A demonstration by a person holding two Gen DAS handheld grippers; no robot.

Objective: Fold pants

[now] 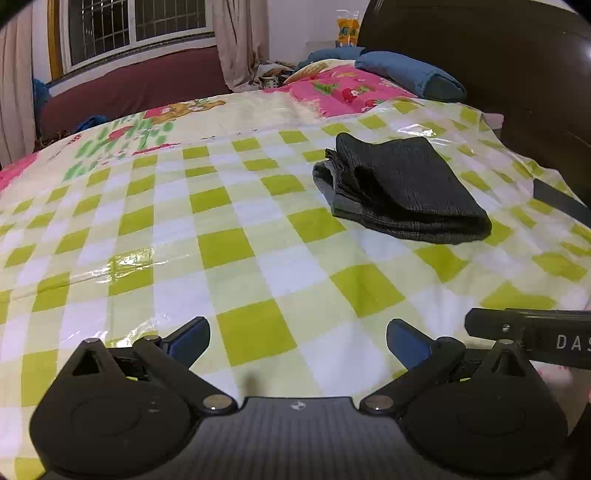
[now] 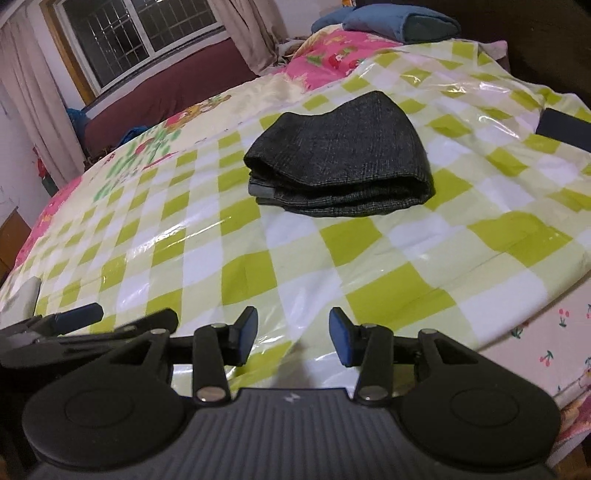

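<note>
Pants (image 2: 338,158) folded, inner layers hidden, left tongs (image 1: 298,341) and right tongs (image 2: 293,336) apart, empty

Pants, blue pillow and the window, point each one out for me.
pants (image 2: 343,147), right wrist view, top layer of the folded stack
blue pillow (image 1: 402,68), left wrist view, its upper face
window (image 2: 144,35), right wrist view, barred pane

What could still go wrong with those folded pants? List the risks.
1. The pants lie folded in a loose stack; the open layered edge gapes, so a nudge may unfold it.
2. They rest on a glossy plastic-covered checked sheet, so the bundle may slide if pushed.
3. Both tongs, left and right, are open and apart from the pants; a re-grip might catch only the top layer.
</note>
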